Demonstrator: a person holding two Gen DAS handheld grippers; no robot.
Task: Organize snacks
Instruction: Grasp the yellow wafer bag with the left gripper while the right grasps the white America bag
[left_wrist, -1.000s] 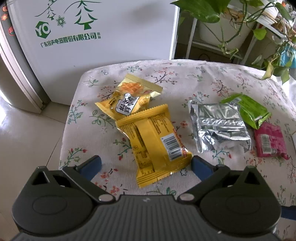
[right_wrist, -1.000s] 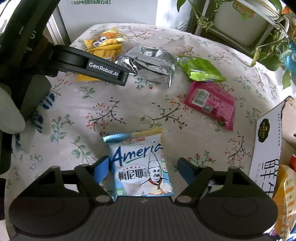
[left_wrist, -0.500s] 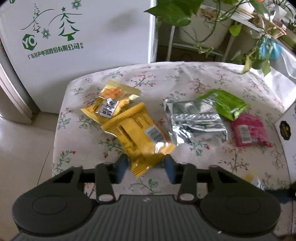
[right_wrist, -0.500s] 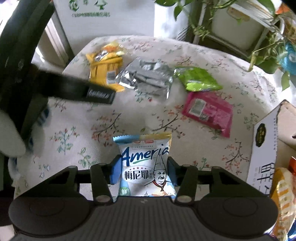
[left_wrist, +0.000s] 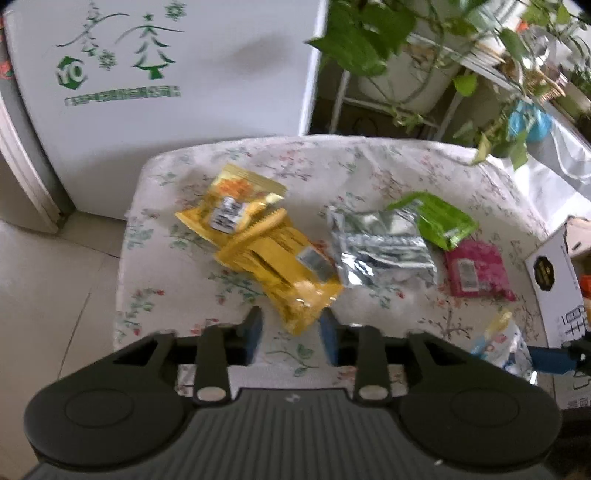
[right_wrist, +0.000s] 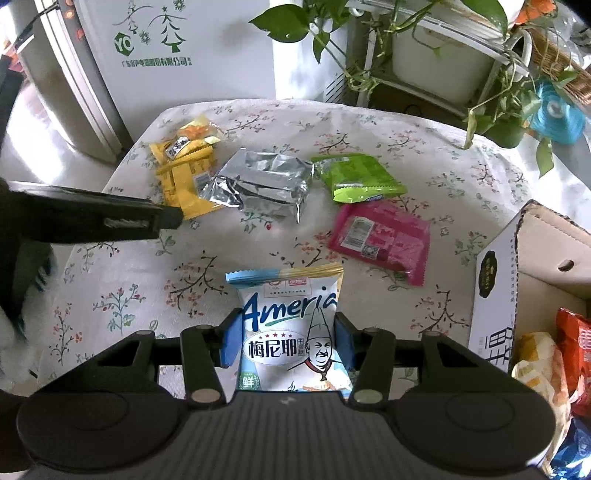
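The left gripper (left_wrist: 291, 330), jaws narrowed, clamps the large yellow packet (left_wrist: 284, 269). The right gripper (right_wrist: 286, 341) clamps the white-and-blue snack bag (right_wrist: 291, 332).

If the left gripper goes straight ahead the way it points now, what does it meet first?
Probably the flowered tablecloth, since the left gripper points steeply down while shut on the large yellow packet. Depth is uncertain; the smaller yellow packet lies just beyond.

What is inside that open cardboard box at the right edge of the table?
The cardboard box holds snack bags: an orange-red bag and a pale yellow one show. Its wall and the picture's edge hide the rest.
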